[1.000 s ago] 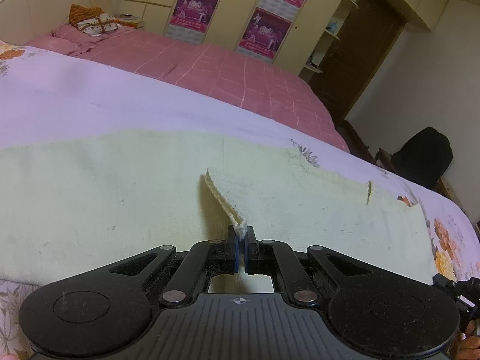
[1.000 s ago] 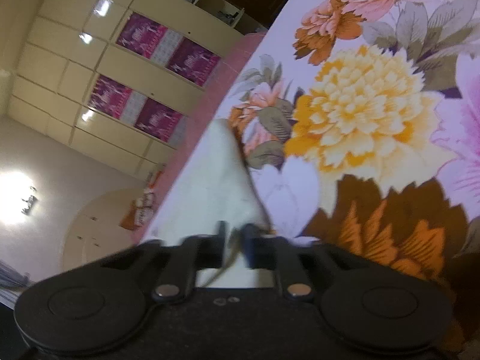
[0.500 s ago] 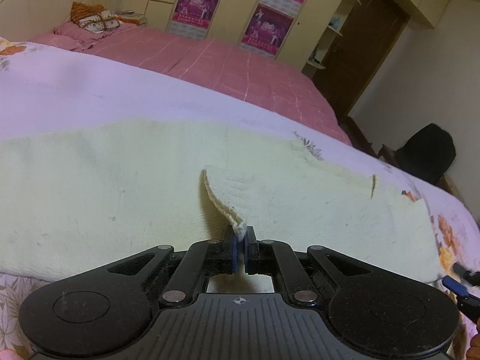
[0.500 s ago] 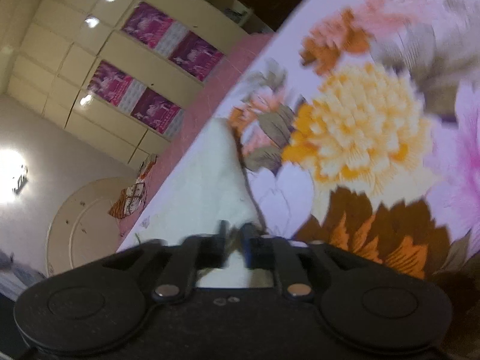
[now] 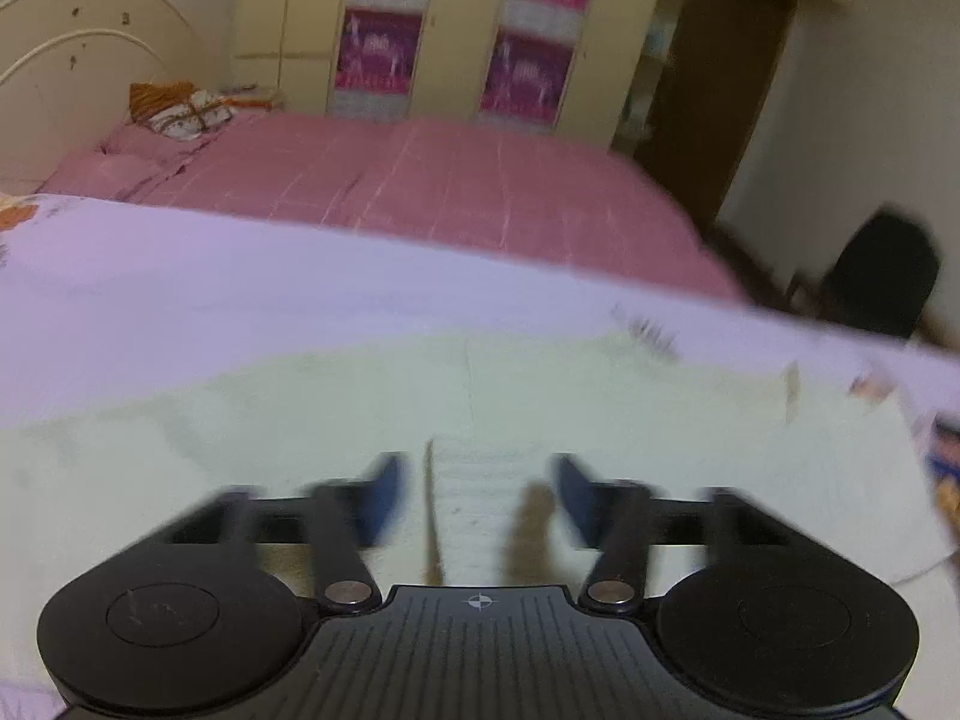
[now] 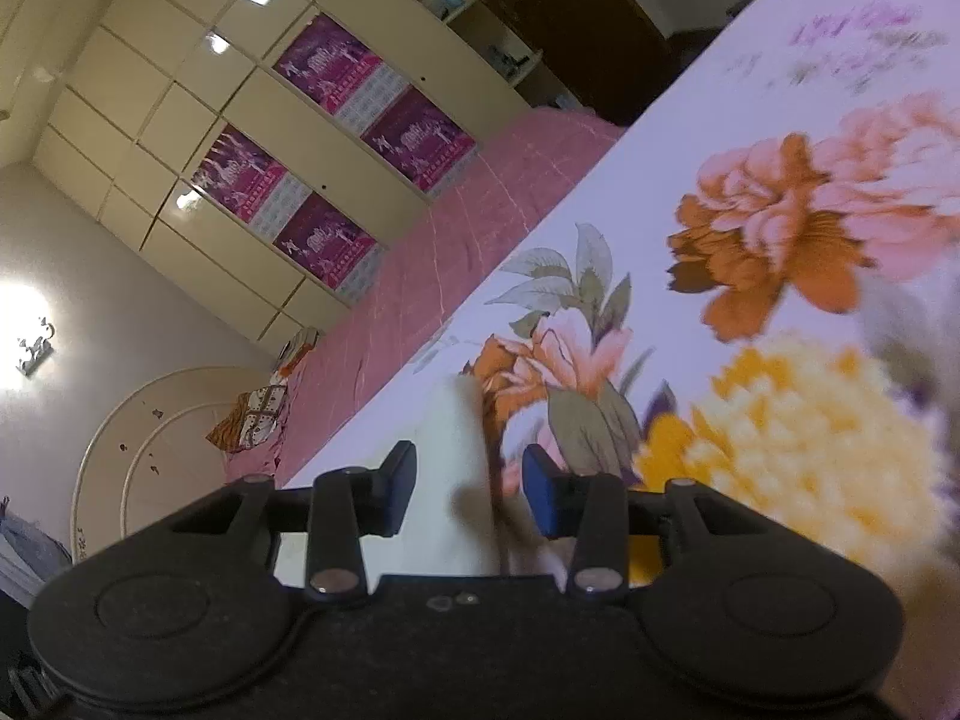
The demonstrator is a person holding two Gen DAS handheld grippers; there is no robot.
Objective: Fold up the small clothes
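Observation:
A pale yellow knitted garment (image 5: 420,396) lies spread on the floral bedsheet (image 5: 180,276). My left gripper (image 5: 477,498) is open and empty just above the garment, with a folded edge lying between its fingers; the view is blurred. In the right wrist view my right gripper (image 6: 468,489) is open and empty, with the garment's end (image 6: 456,468) standing between its fingers, on the floral sheet (image 6: 780,240).
A pink bed (image 5: 456,186) with a pillow and bundle (image 5: 180,111) lies behind. Cream wardrobes with purple posters (image 5: 456,30) line the wall. A dark door and a black chair (image 5: 882,270) stand at the right.
Both grippers have opened and let go of the garment. The pinched corner has dropped flat under the left gripper. Both cameras have shifted.

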